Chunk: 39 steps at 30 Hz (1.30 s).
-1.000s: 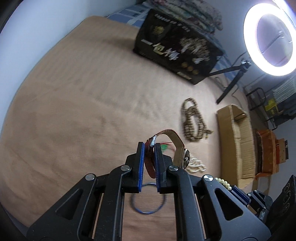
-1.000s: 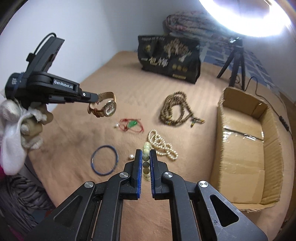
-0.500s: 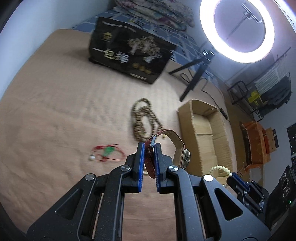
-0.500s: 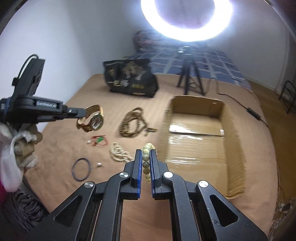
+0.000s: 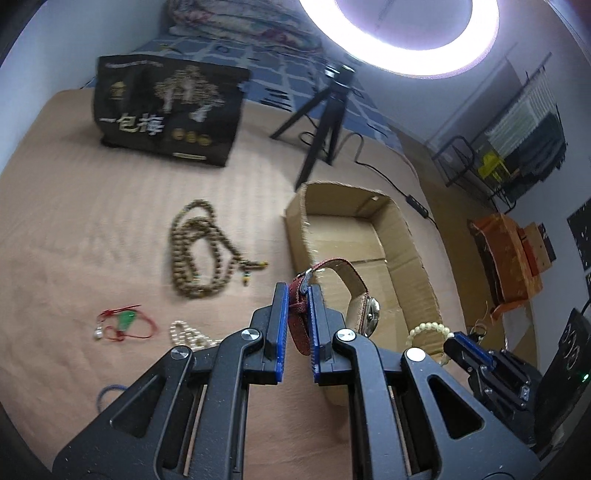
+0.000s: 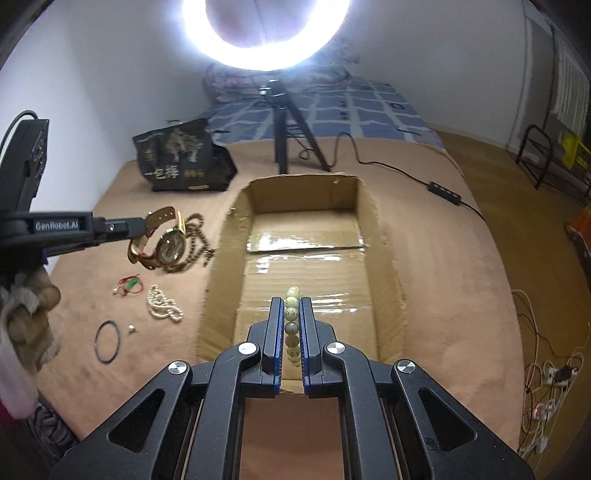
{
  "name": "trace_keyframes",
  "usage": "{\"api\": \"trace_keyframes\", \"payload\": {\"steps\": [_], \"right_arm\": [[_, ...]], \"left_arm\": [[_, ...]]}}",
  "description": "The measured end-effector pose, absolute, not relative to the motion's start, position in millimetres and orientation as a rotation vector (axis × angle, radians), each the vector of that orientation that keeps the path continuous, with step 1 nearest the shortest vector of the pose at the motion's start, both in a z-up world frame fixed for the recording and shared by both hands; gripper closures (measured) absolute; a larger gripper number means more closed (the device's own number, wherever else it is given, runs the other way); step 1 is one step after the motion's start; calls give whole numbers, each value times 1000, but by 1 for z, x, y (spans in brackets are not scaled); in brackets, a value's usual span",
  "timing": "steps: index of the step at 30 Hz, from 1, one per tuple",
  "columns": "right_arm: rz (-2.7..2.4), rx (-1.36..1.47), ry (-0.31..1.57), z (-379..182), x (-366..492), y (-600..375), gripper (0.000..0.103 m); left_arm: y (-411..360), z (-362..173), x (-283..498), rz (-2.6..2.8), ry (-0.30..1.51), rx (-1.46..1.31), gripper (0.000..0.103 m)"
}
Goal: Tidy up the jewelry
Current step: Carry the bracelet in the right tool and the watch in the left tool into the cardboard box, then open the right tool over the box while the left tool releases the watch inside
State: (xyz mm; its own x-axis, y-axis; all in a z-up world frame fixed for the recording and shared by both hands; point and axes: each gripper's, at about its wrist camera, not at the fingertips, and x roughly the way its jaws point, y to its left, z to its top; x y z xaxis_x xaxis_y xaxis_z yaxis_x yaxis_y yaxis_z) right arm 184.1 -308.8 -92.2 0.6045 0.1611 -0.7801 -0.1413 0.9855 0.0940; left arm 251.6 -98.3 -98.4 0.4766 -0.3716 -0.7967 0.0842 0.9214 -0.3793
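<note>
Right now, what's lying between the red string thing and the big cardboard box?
A white pearl strand lies between the red cord charm and the cardboard box, clearest in the right wrist view. The rest is bare tan cover.

Beside the cardboard box (image 5: 295, 236): blue ring (image 5: 107, 392) half hidden behind the left gripper (image 5: 295, 306); pearl necklace (image 5: 184, 332) partly covered too. Writing on the black bag (image 5: 166, 110) blurred. Ring light (image 6: 266, 33) cut off at top.

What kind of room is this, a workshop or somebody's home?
Probably a bedroom at home, set up for filming: folded quilts lie on a checked bed, and a ring light stands on a tripod.
</note>
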Motion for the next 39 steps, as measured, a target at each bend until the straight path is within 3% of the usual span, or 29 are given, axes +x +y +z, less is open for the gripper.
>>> {"api": "trace_keyframes", "payload": {"steps": [13, 24, 25, 26, 28, 39], "right_arm": [[128, 79, 939, -100, 188, -339, 97], [117, 66, 949, -101, 191, -336, 96], [111, 62, 950, -101, 191, -336, 90], [101, 59, 951, -101, 192, -336, 76], [91, 60, 938, -99, 191, -337, 67], [95, 54, 915, -93, 190, -333, 67]], "left_arm": [[-158, -118, 248, -369, 1055, -182, 95], [-160, -121, 250, -393, 1074, -195, 92], [-160, -121, 250, -390, 1076, -194, 92], [-158, -121, 250, -386, 1076, -194, 92], [-156, -121, 250, -378, 1074, -189, 92], [-148, -112, 243, -349, 1035, -144, 92]]}}
